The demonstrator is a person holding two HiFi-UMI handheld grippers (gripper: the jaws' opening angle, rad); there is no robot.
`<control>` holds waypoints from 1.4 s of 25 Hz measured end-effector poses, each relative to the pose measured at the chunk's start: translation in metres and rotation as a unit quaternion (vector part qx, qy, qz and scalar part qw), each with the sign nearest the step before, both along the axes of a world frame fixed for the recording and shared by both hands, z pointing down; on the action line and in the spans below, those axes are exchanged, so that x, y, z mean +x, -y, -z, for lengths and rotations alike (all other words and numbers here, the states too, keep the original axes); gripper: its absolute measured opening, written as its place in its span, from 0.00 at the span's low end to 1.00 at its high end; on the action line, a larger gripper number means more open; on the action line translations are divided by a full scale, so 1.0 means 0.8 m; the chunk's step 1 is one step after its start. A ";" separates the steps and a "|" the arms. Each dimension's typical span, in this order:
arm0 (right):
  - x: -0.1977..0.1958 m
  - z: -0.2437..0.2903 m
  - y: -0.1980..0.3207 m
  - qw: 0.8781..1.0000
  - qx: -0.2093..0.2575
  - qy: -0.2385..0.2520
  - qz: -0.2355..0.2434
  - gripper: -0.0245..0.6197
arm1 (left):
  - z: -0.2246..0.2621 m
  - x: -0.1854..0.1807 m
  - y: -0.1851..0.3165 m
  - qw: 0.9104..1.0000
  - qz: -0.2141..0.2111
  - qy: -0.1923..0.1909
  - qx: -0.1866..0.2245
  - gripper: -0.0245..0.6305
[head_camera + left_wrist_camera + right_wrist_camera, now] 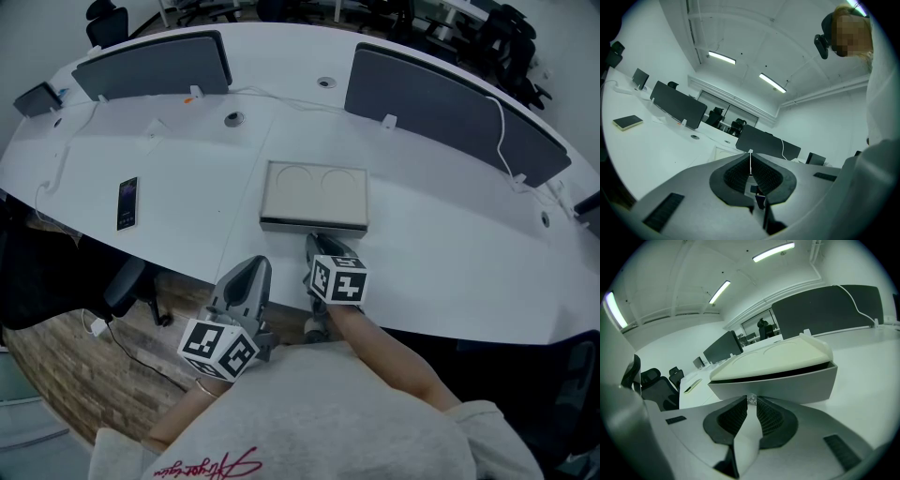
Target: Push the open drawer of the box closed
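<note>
Head view: one box [314, 192] mid-table [441, 234], one phone [127, 202], two grippers. The right gripper [317, 246] reaches the drawer [314, 225]; the left gripper [251, 274] hangs off the table edge.

Left gripper view: jaws pressed together, empty.

Right gripper view: jaws clenched on a small knob [751, 399] (hard to make out).

A long white table [450, 234] curves across the room. On its far side stand two dark divider panels, one at the left [155, 64] and one at the right [450, 103]. A white cable [503, 141] hangs over the right one. Black office chairs [105, 21] stand behind them. The floor [56, 375] at the near left shows brown planks. Long light strips [722, 57] shine on the white ceiling [787, 37].
</note>
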State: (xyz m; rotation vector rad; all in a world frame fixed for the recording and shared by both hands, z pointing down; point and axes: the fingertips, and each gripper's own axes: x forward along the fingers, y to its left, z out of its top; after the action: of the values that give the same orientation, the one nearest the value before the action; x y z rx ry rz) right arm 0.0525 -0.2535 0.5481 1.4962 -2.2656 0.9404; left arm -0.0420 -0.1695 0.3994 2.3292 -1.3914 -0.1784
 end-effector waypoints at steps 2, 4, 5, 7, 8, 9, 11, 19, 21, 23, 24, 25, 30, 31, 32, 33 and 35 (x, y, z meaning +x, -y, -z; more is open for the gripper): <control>0.000 0.000 0.002 1.000 0.000 0.000 0.000 0.15 | -0.001 -0.001 0.001 1.000 0.001 -0.001 0.003 0.07; 0.000 0.000 0.003 1.000 0.000 0.000 0.000 0.15 | -0.001 -0.001 0.001 1.000 0.002 -0.001 0.003 0.07; 0.001 0.000 0.004 1.000 0.000 0.000 0.000 0.15 | -0.002 -0.001 0.002 1.000 0.003 -0.001 0.003 0.07; 0.001 0.000 0.005 1.000 0.000 -0.001 0.000 0.15 | -0.002 -0.001 0.002 1.000 0.003 -0.001 0.002 0.07; 0.001 0.000 0.005 1.000 0.000 0.000 0.001 0.15 | -0.002 -0.001 0.002 1.000 0.004 -0.001 0.002 0.07; 0.001 0.000 0.006 1.000 0.000 0.000 0.001 0.15 | -0.002 -0.001 0.003 1.000 0.004 -0.001 0.002 0.07; 0.001 0.000 0.008 1.000 0.000 -0.001 0.001 0.15 | -0.001 -0.002 0.003 1.000 0.006 -0.001 0.001 0.07; 0.002 -0.002 0.013 1.000 -0.002 -0.002 -0.001 0.15 | -0.003 -0.008 0.005 1.000 0.015 -0.002 -0.001 0.07; 0.002 -0.003 0.014 1.000 -0.001 -0.002 -0.001 0.15 | -0.003 -0.009 0.005 1.000 0.016 -0.002 0.000 0.07; 0.002 -0.003 0.014 1.000 0.000 -0.002 -0.001 0.15 | -0.003 -0.009 0.005 1.000 0.016 -0.001 0.003 0.07; 0.003 -0.002 0.015 1.000 0.000 -0.003 -0.002 0.15 | -0.003 -0.010 0.005 1.000 0.016 -0.001 0.003 0.07; 0.003 -0.002 0.015 1.000 0.002 -0.005 -0.002 0.15 | -0.003 -0.010 0.005 1.000 0.017 -0.001 0.004 0.07; 0.000 0.001 0.014 1.000 0.019 -0.009 0.000 0.15 | -0.001 -0.012 0.001 1.000 0.020 -0.002 0.001 0.07; 0.000 0.001 0.013 1.000 0.021 -0.008 0.000 0.15 | -0.001 -0.012 0.000 1.000 0.019 -0.002 0.001 0.07; 0.001 0.002 0.013 1.000 0.022 -0.008 -0.001 0.15 | -0.001 -0.012 0.000 1.000 0.018 -0.001 0.002 0.07; 0.001 0.001 0.011 1.000 0.023 -0.008 -0.002 0.15 | -0.002 -0.012 -0.001 1.000 0.017 -0.001 0.004 0.07; 0.001 0.000 0.007 1.000 0.023 -0.010 -0.003 0.15 | -0.003 -0.012 -0.004 1.000 0.016 0.000 0.003 0.07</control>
State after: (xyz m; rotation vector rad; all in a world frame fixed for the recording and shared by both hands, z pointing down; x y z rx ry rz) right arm 0.0535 -0.2594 0.5477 1.5252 -2.2848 0.8778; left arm -0.0517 -0.1662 0.4014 2.3129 -1.4315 -0.1915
